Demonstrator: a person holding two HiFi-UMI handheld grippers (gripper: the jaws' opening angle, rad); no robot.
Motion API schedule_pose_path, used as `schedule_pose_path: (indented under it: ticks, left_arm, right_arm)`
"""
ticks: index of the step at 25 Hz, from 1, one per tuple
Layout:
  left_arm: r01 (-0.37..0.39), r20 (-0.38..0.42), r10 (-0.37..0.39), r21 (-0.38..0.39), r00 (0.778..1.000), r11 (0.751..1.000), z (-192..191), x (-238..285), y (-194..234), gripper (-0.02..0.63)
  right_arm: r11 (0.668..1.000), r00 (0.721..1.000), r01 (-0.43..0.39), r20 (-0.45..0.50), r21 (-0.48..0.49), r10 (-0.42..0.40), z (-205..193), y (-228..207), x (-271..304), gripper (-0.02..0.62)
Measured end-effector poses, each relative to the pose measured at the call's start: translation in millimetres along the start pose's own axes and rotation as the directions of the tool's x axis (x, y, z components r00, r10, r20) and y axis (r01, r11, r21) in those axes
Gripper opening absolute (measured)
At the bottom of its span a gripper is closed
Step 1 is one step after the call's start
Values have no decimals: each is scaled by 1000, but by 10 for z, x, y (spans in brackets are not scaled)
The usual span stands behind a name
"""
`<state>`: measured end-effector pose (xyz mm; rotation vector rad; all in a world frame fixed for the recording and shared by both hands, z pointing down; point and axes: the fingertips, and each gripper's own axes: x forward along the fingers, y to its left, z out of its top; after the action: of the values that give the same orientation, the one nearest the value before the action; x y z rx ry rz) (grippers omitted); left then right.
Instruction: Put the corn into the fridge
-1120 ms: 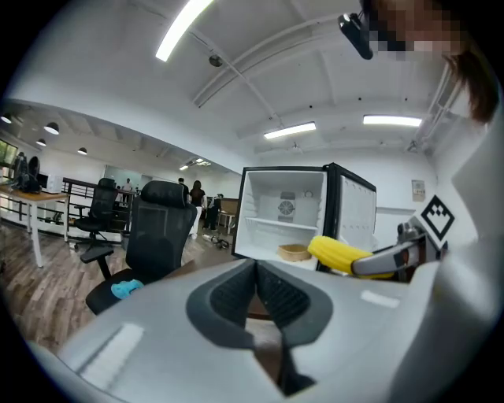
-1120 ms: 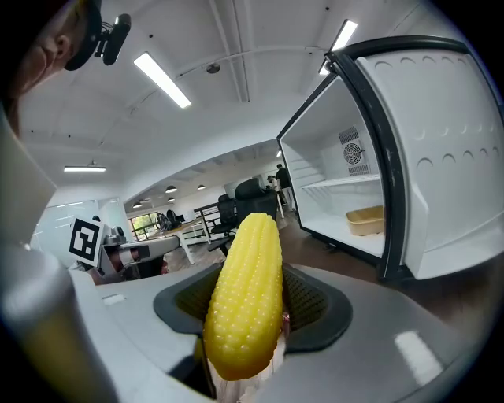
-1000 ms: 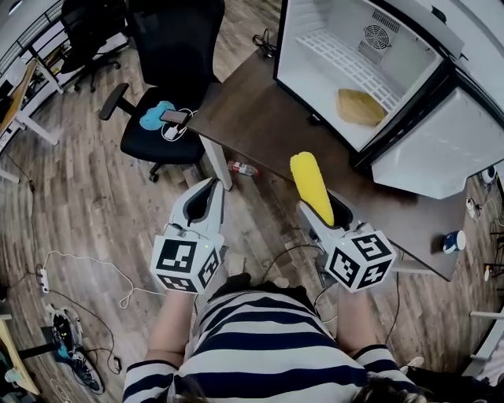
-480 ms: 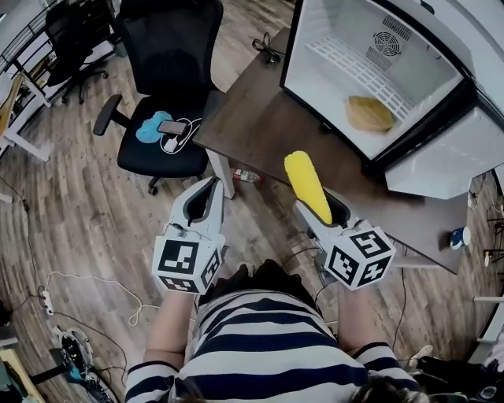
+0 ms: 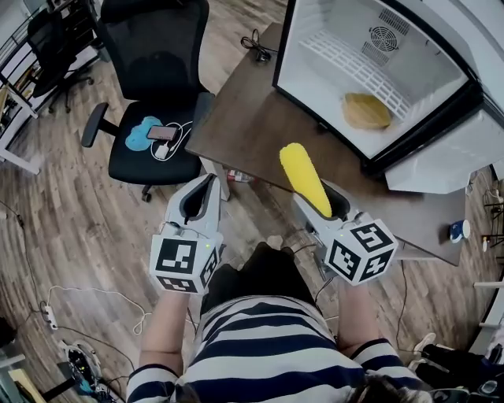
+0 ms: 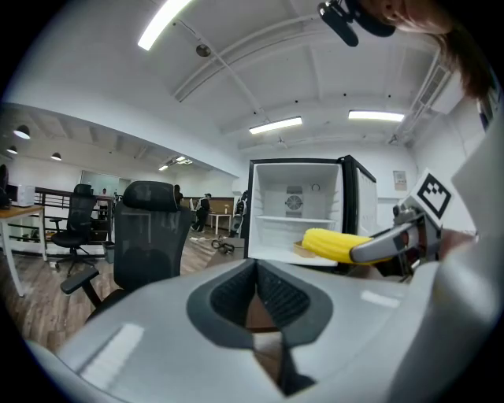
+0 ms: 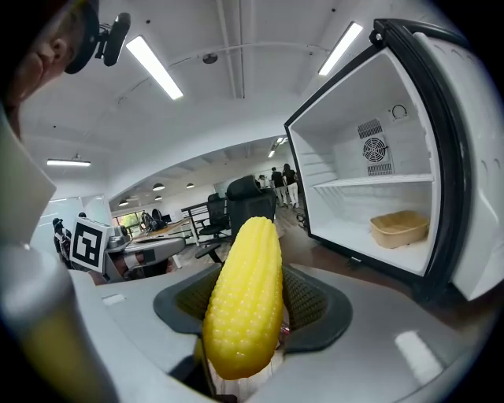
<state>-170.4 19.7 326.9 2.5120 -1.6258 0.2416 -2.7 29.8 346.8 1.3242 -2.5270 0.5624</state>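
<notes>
Over the near edge of the surface (image 5: 252,130), my right tool (image 5: 323,206) grips the corn (image 5: 303,177), short of the open fridge (image 5: 309,59) farther right; my left tool (image 5: 205,190) is pressed closed on nothing

The corn (image 5: 305,179) is coloured bright yellow and patterned with rows of kernels. The left gripper (image 5: 209,186) and right gripper (image 5: 321,203) are finished in light grey, with dark grey ribbed pads (image 7: 309,303). Each cube (image 5: 183,264) is printed with black-and-white square markers. The fridge (image 5: 323,24) is lined in white and framed in black, and a tan basket (image 5: 366,111) is seen inside. The surface (image 5: 260,126) is dark brown, and the floor (image 5: 79,205) is patterned in grey-brown wood planks. The chair (image 5: 153,71) is black, and the shirt (image 5: 260,358) is striped navy and white.
</notes>
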Motion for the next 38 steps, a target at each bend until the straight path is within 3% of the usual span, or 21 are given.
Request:
schedule_pose_path:
  ticks: [15, 38]
  left_arm:
    - [13, 6, -13, -9, 1000, 1000, 250, 1077, 166, 0]
    - [77, 59, -79, 25, 995, 997, 900, 2421, 61, 0]
  right_arm:
    - [999, 1000, -22, 9, -24, 22, 571, -699, 660, 242]
    - [995, 995, 46, 97, -88, -37, 1710, -1687, 1147, 242]
